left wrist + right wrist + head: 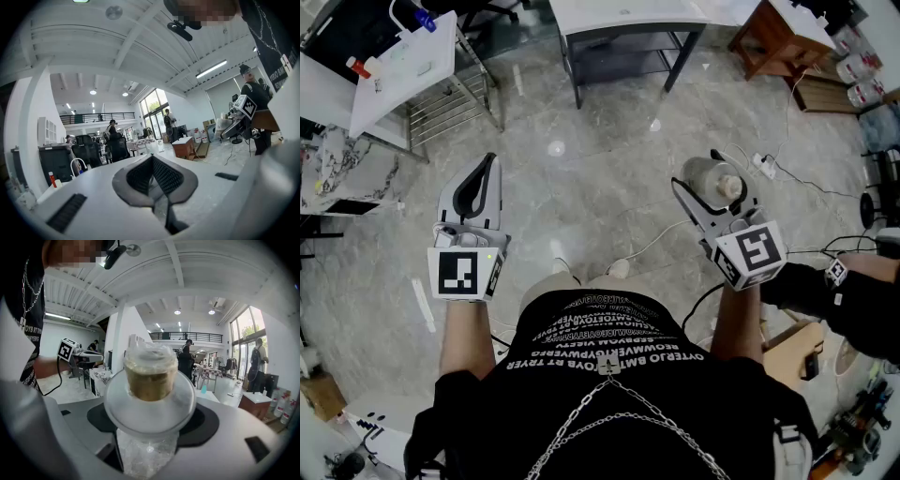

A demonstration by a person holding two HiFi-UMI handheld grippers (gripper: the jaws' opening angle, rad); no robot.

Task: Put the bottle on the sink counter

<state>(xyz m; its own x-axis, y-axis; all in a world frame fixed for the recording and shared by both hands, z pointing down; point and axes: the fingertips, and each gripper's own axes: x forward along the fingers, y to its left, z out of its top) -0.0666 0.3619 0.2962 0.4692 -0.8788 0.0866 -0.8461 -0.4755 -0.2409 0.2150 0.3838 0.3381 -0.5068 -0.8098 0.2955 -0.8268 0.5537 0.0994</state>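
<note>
The clear plastic bottle with the tan cap under a film wrap [150,380] sits in your right tongs [713,187]. Their jaws stand wide and press on its crinkled clear body just below the broad shoulder, so there is no gap left to close. The bottle's long axis runs close to upright, cap uppermost and crosswise to the jaws; how far it leans I cannot tell. Your left tongs [478,183] are shut tip to tip with nothing between them, and they are well apart from the bottle.

Under both tongs there is only the grey marbled floor [600,141]. Farther off on your left stand a veined, marble-patterned worktop [342,173] and, beyond it, a white worktop [403,66] carrying small bottles. Straight ahead is a white worktop on a dark frame [628,19].

No sink shows in the head view, so I cannot tell which of these is the sink counter. If it is on the left, you would have to carry the bottle across your body and keep it upright for the set-down.
</note>
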